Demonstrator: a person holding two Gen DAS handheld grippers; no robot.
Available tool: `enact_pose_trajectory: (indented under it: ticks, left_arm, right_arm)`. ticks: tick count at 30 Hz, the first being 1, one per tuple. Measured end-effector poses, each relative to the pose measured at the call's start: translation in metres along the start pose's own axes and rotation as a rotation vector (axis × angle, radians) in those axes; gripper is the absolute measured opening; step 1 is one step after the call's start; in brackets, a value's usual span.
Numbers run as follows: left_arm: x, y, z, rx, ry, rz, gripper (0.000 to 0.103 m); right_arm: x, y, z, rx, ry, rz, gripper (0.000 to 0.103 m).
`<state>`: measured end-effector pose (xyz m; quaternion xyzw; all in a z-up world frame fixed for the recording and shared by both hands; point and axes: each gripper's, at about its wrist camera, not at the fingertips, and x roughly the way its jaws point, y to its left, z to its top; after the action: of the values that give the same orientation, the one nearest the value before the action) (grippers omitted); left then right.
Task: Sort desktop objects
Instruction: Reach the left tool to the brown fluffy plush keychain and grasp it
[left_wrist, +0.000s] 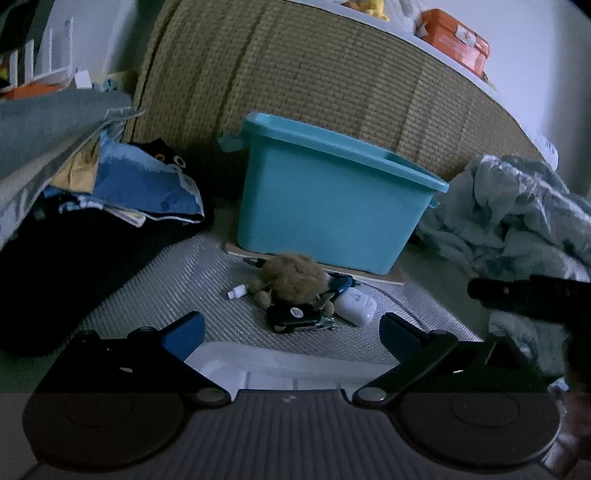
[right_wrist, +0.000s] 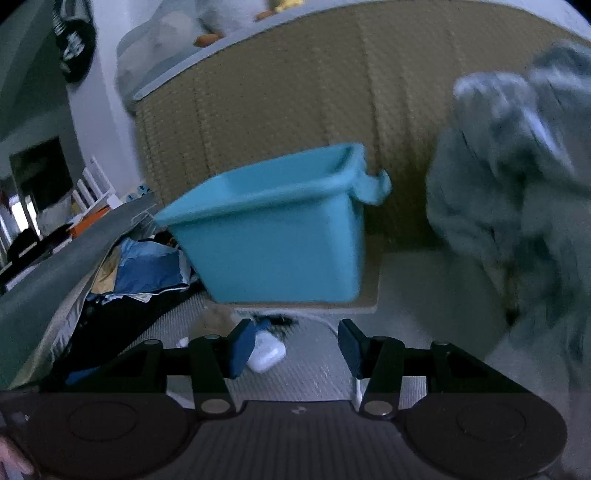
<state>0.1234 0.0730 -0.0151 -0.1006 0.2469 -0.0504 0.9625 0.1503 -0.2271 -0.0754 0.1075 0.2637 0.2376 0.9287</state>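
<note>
1. State: right gripper (right_wrist: 295, 343) is about half open with nothing between the pads. Its view is motion-blurred. Left gripper (left_wrist: 291, 334) is wide open, empty, and hangs over a white tray (left_wrist: 266, 363) at the near edge.
2. Targets: the clutter sits on the silver textured mat (left_wrist: 177, 288) just in front of the teal bin (left_wrist: 332, 199). It is 1 tight pile: brown plush toy (left_wrist: 291, 277), black car key (left_wrist: 291, 317), white earbud case (left_wrist: 356, 306), blue pen (left_wrist: 341, 284). A small white cap (left_wrist: 236, 292) lies slightly apart to the left.
3. Risk 1, wrong pick: in the right wrist view the earbud case (right_wrist: 266, 354) is just beside the left pad, not centred. Closing here would likely clip its edge and skid it across the mat.
4. Risk 2, double grab: key, plush and pen touch or overlap. A jaw this narrow may snag plush fur or the key ring and drag neighbours along.
5. Risk 3, collision: the right gripper shows at the right edge of the left wrist view, near the pile. If both go for the pile together, they may knock each other.
6. Risk 4, bin: it stands on a thin board (right_wrist: 306, 306). A bump on the lift could shift it.
7. Risk 5: the grey blanket (right_wrist: 517, 192) is close on the right and could snag the gripper.
</note>
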Motion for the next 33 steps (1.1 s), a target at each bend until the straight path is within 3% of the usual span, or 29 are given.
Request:
enact_pose_trajectory:
  ticks: [6, 11, 15, 18, 23, 26, 33]
  left_arm:
    - [0.011, -0.015, 0.021, 0.076, 0.021, 0.018, 0.103]
    - [0.032, -0.024, 0.034, 0.065, 0.094, -0.009, 0.101]
    - [0.048, -0.032, 0.039, 0.114, 0.14, 0.004, 0.094]
    - [0.06, -0.028, 0.043, 0.089, 0.181, -0.006, 0.085]
    - [0.072, -0.021, 0.054, 0.046, 0.194, 0.008, 0.084]
    - [0.084, -0.019, 0.059, 0.052, 0.233, 0.022, 0.08]
    - [0.108, -0.009, 0.069, -0.04, 0.305, 0.007, 0.077]
  right_arm:
    - [-0.003, -0.02, -0.018, 0.146, -0.026, -0.01, 0.055]
    - [-0.015, -0.001, -0.012, 0.036, -0.092, -0.008, 0.055]
    - [-0.02, 0.001, -0.016, 0.049, -0.11, 0.022, 0.056]
    - [-0.016, 0.0, -0.017, 0.05, -0.088, 0.039, 0.056]
    - [-0.017, -0.004, -0.013, 0.072, -0.081, 0.05, 0.056]
    - [-0.021, -0.008, -0.01, 0.098, -0.088, 0.061, 0.056]
    - [-0.024, -0.019, -0.002, 0.172, -0.1, 0.089, 0.056]
